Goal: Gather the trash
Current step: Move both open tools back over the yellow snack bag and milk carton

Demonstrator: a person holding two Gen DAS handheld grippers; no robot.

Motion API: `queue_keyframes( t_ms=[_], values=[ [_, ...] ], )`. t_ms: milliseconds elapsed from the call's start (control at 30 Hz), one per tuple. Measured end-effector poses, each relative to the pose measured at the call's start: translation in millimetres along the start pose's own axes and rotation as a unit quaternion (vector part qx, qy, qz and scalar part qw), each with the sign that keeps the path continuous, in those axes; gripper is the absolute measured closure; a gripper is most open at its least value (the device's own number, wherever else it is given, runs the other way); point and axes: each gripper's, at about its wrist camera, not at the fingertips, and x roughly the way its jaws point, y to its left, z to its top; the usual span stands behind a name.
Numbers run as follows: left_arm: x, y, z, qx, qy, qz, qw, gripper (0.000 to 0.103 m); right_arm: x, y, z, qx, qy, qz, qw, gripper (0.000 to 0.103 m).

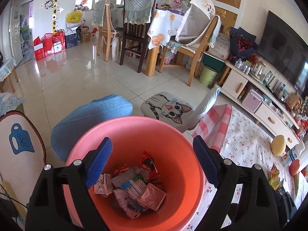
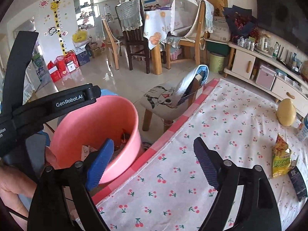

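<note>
Pink bin is sitting beside the table edge, holding crumpled wrappers. Left gripper is hovering above it, jaws wide, gripping nothing. Right gripper is likewise gaping empty over the cherry-print cloth, yellow snack packet lying near.

The bucket stands just left of the table, beside its edge, with wrappers and cartons piled in its bottom. The left gripper hangs over the bucket's mouth, jaws spread. The right gripper sits above the table's left edge, jaws apart. A snack bag lies at the table's right side, with a fruit behind it. A stool stands behind the bucket, at the table's far corner.
</note>
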Motion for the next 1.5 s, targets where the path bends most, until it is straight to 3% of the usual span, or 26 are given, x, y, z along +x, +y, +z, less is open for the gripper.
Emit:
queue_keyframes(
  t_ms=[167, 433, 933, 1500],
  values=[
    [1.1, -15.7, -7.1, 0.022, 0.005, -0.012, 0.9997, 0.015, -10.0, -13.7, -7.7, -0.021, -0.002, -0.05, 0.999, 0.013],
    [1.3, -42.6, -23.2, 0.049, 0.017, -0.061, 0.9968, 0.015, -28.4, -40.6, -31.2, -0.037, 0.0, -0.092, 0.995, 0.013],
    [-20.3, -101.8, -53.9, 0.126, -0.035, -0.115, 0.9848, 0.015, -71.8, -97.4, -70.9, -0.015, -0.015, -0.138, 0.99, 0.012],
    [-26.1, -160.5, -90.2, 0.23, -0.014, -0.097, 0.9681, 0.015, -103.8, -145.8, -104.2, 0.01, -0.036, -0.148, 0.988, 0.01]
  ],
)
